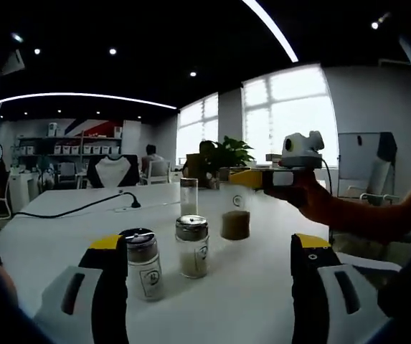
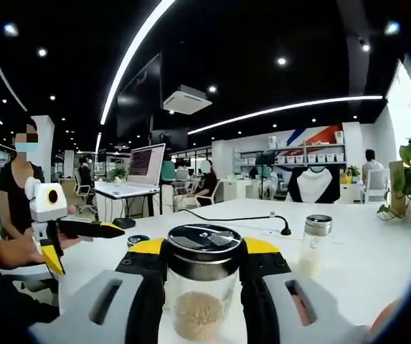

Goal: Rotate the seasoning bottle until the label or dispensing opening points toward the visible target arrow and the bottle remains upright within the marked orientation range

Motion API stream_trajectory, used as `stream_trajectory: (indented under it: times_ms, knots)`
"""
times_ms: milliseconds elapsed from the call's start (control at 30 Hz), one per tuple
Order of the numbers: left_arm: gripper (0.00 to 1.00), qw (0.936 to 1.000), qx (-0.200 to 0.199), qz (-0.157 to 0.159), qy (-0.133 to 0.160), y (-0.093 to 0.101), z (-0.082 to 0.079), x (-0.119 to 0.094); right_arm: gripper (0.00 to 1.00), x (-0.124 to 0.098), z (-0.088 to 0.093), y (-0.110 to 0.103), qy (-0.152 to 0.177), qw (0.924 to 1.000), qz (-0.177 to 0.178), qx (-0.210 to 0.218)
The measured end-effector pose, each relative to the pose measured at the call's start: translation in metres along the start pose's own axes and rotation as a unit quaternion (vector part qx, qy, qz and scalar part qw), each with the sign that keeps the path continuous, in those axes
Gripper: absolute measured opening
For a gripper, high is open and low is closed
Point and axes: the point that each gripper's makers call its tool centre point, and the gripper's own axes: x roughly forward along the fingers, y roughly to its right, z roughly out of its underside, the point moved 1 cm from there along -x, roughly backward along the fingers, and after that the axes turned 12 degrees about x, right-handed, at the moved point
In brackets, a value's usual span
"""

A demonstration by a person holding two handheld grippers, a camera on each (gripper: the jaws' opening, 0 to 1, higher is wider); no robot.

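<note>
Seasoning bottle [image 2: 204, 287] upright; clear glass, probably tan granules.

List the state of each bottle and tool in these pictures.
Right tool: shut on the brown-spice bottle, which is upright, lid on.
Left tool: open, holding nothing.
Dark-lidded bottle: upright beside the left tool's jaw, capped.
White-powder bottle: upright, capped.
Tall bottle: upright, farther back.
Table: white, carrying the bottles.
</note>
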Motion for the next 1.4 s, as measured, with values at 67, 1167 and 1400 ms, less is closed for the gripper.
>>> stream_trajectory:
  times_ms: [67,1167,1400]
  knots:
    - [0.97,1.0000,0.002,0.009,0.003,0.005,0.001,0.001,0.38,-0.003,0.002,-0.010,-0.002,0.9999,-0.013,0.005]
    - [0.45,0.9834,-0.002,0.176,0.044,0.074,0.005,0.012,0.38,-0.004,0.029,-0.119,-0.026,0.9830,-0.182,-0.001]
    - [0.41,0.9845,-0.003,0.170,0.041,0.073,0.007,0.010,0.38,-0.005,0.032,-0.120,-0.023,0.9823,-0.186,0.002]
